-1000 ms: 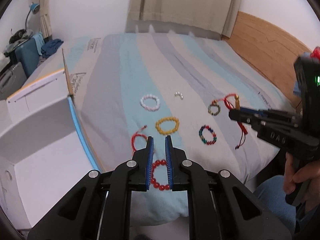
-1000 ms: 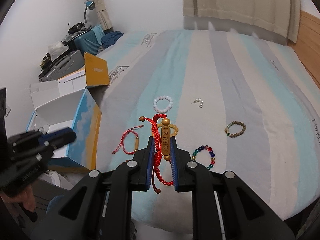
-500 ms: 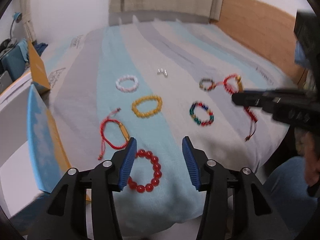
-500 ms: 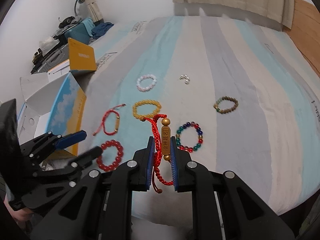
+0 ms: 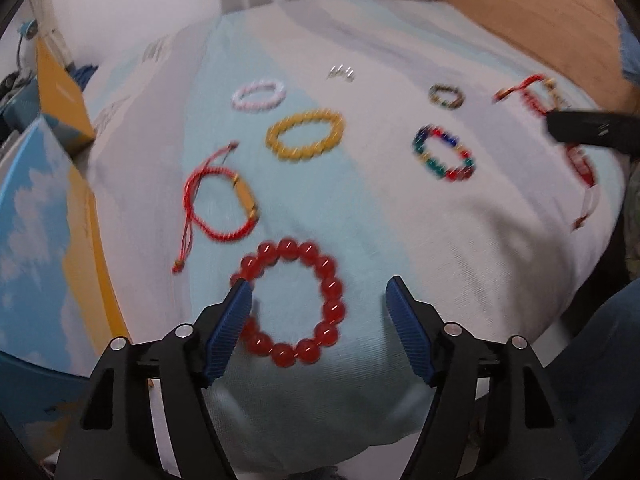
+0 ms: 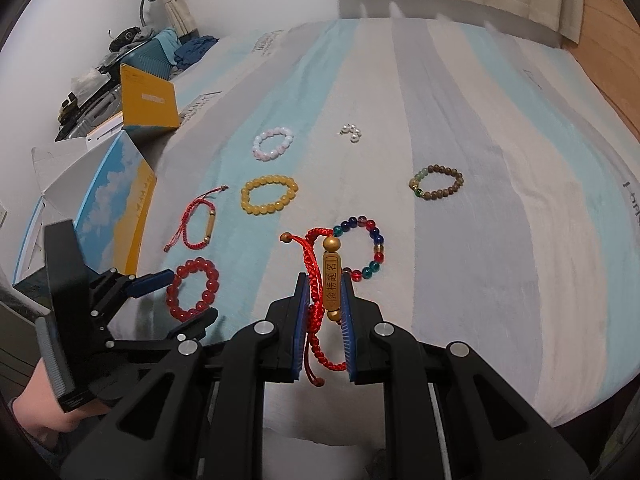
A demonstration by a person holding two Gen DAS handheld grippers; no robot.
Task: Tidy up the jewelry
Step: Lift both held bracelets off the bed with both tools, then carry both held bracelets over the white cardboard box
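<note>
A red bead bracelet (image 5: 334, 288) lies on the striped bed cover (image 5: 400, 220) near its front edge. My left gripper (image 5: 318, 283) hovers just over it, jaws opening, with the ring between the blue pads and not pressed. In the right wrist view the left gripper (image 6: 191, 295) straddles the same bracelet (image 6: 176, 280). My right gripper (image 6: 325, 282) is shut on a red cord bracelet with a gold tube (image 6: 331, 276), held above the bed. Also on the cover lie a yellow bracelet (image 6: 248, 200), a white one (image 6: 260, 152), a multicolour one (image 6: 378, 248), a brown one (image 6: 440, 192) and a second red cord bracelet (image 6: 210, 224).
Small pearl pieces (image 6: 352, 133) lie farther back on the cover. An open box with a sky print (image 6: 116, 208) stands against the bed's left side, with a suitcase (image 6: 156, 56) behind it. A wooden headboard (image 5: 540, 12) runs along the right. A person's hand (image 6: 40, 420) holds the left gripper.
My left gripper has come down toward the bed and its jaws have gone from shut to wide around the red bead bracelet. My right gripper has sunk a little, still holding the cord bracelet.
</note>
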